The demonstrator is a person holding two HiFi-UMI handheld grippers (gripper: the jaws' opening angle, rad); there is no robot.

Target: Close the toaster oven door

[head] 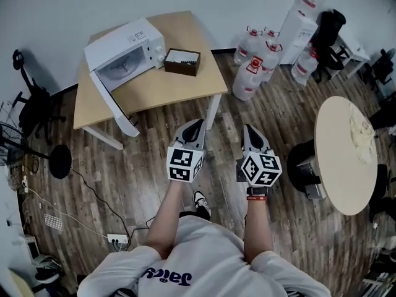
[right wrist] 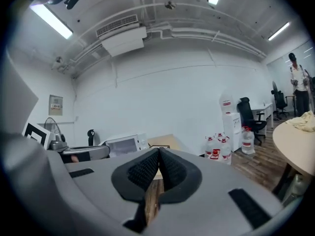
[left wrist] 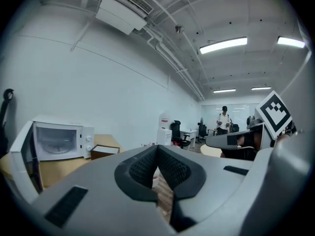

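Observation:
A white toaster oven (head: 127, 47) stands at the back left of a wooden table (head: 179, 85). Its door (head: 114, 107) hangs open, swung out past the table's front edge. My left gripper (head: 196, 125) and right gripper (head: 247, 129) are held side by side over the floor, short of the table and apart from the oven. Both are shut with nothing between the pads. The left gripper view shows the oven (left wrist: 63, 140) and its open door (left wrist: 25, 154) at the left, beyond the shut left gripper (left wrist: 157, 150). In the right gripper view the oven (right wrist: 124, 144) sits far behind the shut right gripper (right wrist: 159, 152).
A brown box (head: 182, 61) sits on the table beside the oven. Several water bottles (head: 253, 67) stand on the floor right of the table. A round table (head: 346, 156) is at the right, an office chair (head: 31, 104) at the left. Cables and a power strip (head: 116, 238) lie on the floor.

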